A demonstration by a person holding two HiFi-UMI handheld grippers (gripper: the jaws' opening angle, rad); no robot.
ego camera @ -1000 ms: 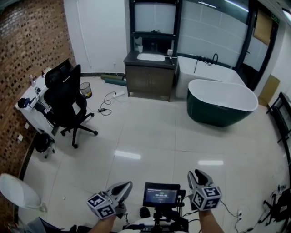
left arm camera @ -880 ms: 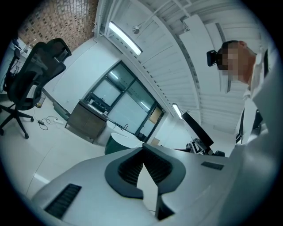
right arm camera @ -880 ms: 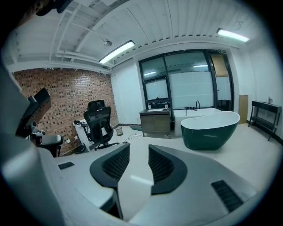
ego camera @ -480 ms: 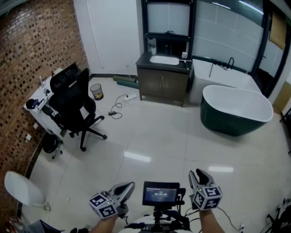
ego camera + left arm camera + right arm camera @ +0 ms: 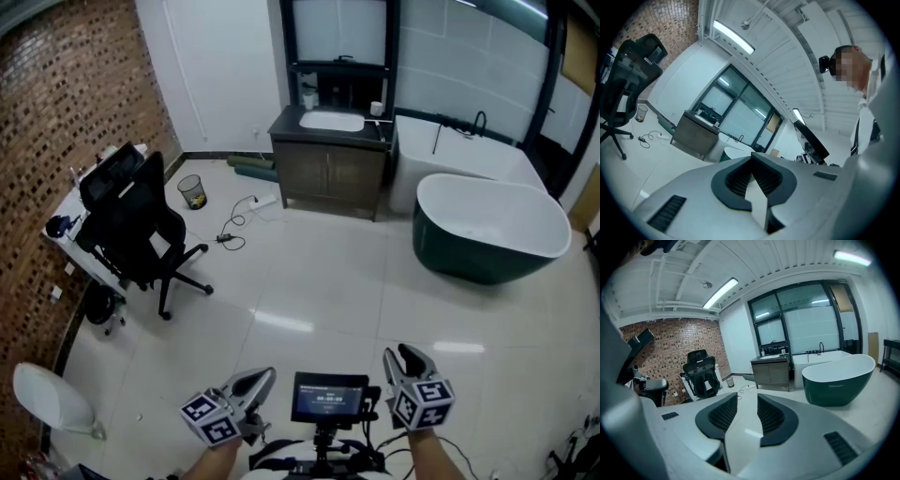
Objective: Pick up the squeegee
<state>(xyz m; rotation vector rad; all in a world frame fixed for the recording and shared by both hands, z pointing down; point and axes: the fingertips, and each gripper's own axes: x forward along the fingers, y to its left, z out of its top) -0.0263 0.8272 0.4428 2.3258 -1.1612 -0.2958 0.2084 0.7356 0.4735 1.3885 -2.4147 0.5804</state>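
No squeegee shows in any view. My left gripper (image 5: 261, 377) is at the bottom of the head view, left of a small screen (image 5: 328, 397). In the left gripper view its jaws (image 5: 751, 158) meet at the tips with nothing between them. My right gripper (image 5: 401, 352) is to the right of the screen. The right gripper view shows a clear gap between its dark pads (image 5: 747, 397), which hold nothing. Both grippers hang in the air over the pale tiled floor (image 5: 319, 272), pointing toward the far end of the room.
A black office chair (image 5: 131, 225) stands at the left beside a white desk (image 5: 89, 178) and a brick wall. A dark vanity with a sink (image 5: 328, 159) is at the back, a green bathtub (image 5: 487, 230) at the right. A bin (image 5: 191, 191) and cables (image 5: 239, 220) lie on the floor.
The view has advanced toward the vanity and tub, and the chair has slid left in the picture. Both grippers keep their places at the bottom edge, jaws unchanged.
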